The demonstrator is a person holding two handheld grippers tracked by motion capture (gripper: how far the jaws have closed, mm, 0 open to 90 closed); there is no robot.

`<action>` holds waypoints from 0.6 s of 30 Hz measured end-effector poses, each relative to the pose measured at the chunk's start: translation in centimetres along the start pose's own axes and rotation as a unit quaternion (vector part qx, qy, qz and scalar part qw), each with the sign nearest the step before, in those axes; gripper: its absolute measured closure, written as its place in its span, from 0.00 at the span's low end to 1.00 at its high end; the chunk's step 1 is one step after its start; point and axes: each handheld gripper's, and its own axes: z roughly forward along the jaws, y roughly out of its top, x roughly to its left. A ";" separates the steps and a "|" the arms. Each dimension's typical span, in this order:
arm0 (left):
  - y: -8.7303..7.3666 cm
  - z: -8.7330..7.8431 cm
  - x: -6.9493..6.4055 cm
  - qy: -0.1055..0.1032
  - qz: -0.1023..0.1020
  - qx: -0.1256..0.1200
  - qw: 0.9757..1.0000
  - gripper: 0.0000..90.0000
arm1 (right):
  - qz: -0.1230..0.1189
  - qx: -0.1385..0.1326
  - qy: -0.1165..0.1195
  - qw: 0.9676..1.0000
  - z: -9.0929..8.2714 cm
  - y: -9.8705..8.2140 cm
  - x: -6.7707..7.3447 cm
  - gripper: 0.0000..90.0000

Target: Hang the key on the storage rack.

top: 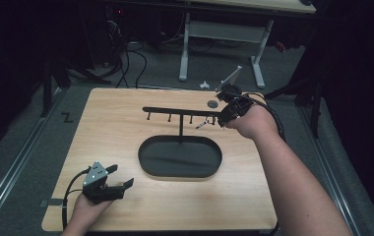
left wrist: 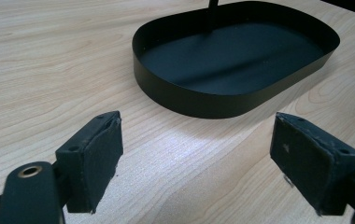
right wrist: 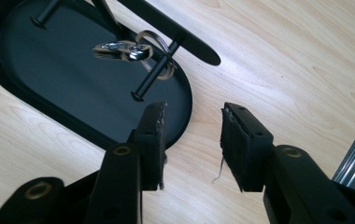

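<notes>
- Key ring (right wrist: 154, 51) with its small metal fob: hung on a peg (right wrist: 153, 79) near the right end of the crossbar (right wrist: 175, 32), ring looped around the peg, fob dangling above the tray (right wrist: 7, 100).
- Hung clear of the tray floor; seated well in from the peg's knobbed tip, so judged secure.
- Right gripper (right wrist: 192, 135): released, jaws parted with nothing between the pads, held just beside the right end of the crossbar and apart from the ring.
- Step in hand, as judged: letting go after the hanging and clearing the stand.
- Best done by drawing back to the right, away from the peg, with the jaws kept parted so that no pad snagged the ring.
- Required no upward sweep under the crossbar: a knock there could have tipped the stand or swung the ring off.
- Left gripper (left wrist: 194, 154): released and empty, resting at the near left of the table (top: 111, 128), jaws wide, pointed at the tray's near rim and well apart from it.
- Needed only if the stand rocked: then a light steadying press on the rim.
</notes>
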 end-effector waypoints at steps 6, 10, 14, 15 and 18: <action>0.0 0.0 0.0 -0.001 0.001 0.001 1.000 0.20 | 0.014 -0.003 -0.002 1.000 0.9 -0.8 -0.1 0.62; 0.0 0.0 0.0 -0.002 0.002 0.002 1.000 0.20 | 0.020 -0.002 -0.002 1.000 1.8 -1.7 -0.3 0.60; 0.0 0.1 -0.1 -0.003 0.002 0.002 1.000 0.20 | 0.025 -0.002 0.000 1.000 2.6 -2.5 -0.6 0.60; 0.0 0.1 -0.1 -0.003 0.002 0.002 1.000 0.20 | 0.027 -0.001 -0.001 1.000 2.8 -2.8 -0.7 0.59; 0.0 0.1 -0.1 -0.004 0.003 0.003 1.000 0.20 | 0.030 -0.001 -0.001 1.000 3.4 -3.6 -0.8 0.58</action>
